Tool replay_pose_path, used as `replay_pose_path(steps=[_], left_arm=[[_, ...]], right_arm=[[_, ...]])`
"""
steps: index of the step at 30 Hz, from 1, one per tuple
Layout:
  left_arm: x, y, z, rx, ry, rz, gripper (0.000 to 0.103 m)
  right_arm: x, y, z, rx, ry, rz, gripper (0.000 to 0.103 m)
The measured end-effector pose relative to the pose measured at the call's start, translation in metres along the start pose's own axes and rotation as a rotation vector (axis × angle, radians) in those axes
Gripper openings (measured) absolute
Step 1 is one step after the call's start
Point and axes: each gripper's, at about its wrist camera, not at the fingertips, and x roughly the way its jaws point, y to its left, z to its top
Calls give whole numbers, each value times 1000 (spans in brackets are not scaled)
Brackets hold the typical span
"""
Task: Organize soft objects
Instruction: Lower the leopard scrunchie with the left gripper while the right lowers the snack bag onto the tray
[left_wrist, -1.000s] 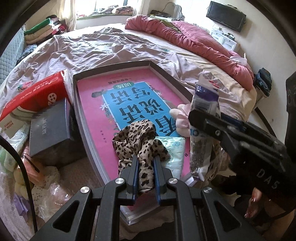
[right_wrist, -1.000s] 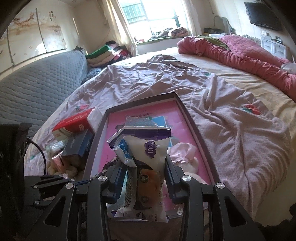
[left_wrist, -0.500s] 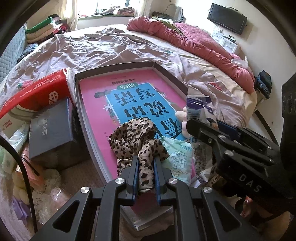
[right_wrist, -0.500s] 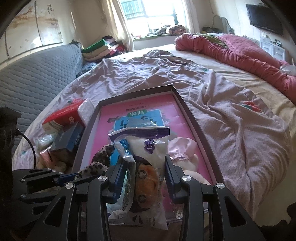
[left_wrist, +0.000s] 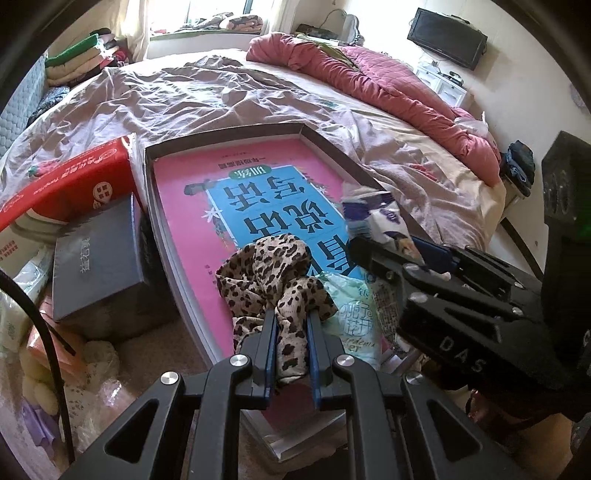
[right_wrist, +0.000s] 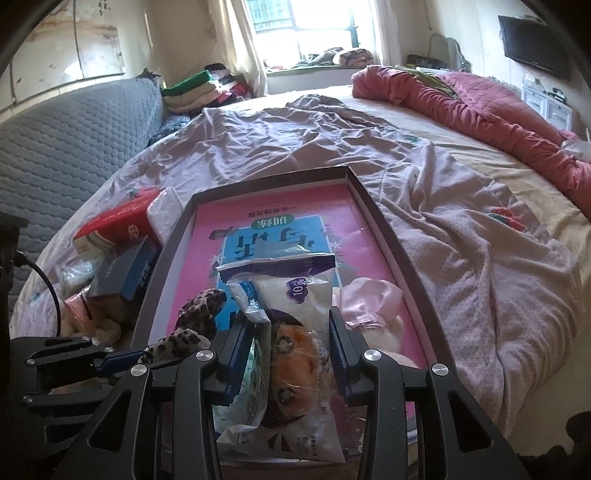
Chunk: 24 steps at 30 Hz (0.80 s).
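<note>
Where the shallow dark-rimmed box (left_wrist: 325, 142) lies on the bed, its far half is seen bare down to the pink book cover (left_wrist: 258, 173), and open sheet is spread beyond its far and right edges. Its left wall is crowded by a red tissue pack (left_wrist: 70, 184) and a grey carton (left_wrist: 99, 258). The leopard-print cloth (left_wrist: 273, 273) is pinched by the narrow fingers of the left gripper (left_wrist: 291, 350), its bulk heaped on the box's near part. A printed snack packet (right_wrist: 295, 332) is clamped upright between the half-spread fingers of the right gripper (right_wrist: 291, 354), just over the near end of the box, with a pink soft item (right_wrist: 369, 302) beside it. Compared with a second ago, the packet is seen lower and closer to the box floor, while the cloth is unchanged. A pale green pack (left_wrist: 354, 314) is partly hidden by the right gripper; its contents, probably tissues, are hard to make out.
</note>
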Motion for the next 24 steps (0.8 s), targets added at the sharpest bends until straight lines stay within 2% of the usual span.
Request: replay_pose_path(steps=[24], left_arm=[[-1,9,1,6,7,-9,15]], right_arm=[[10,2,-3,-25,27,-7,41]])
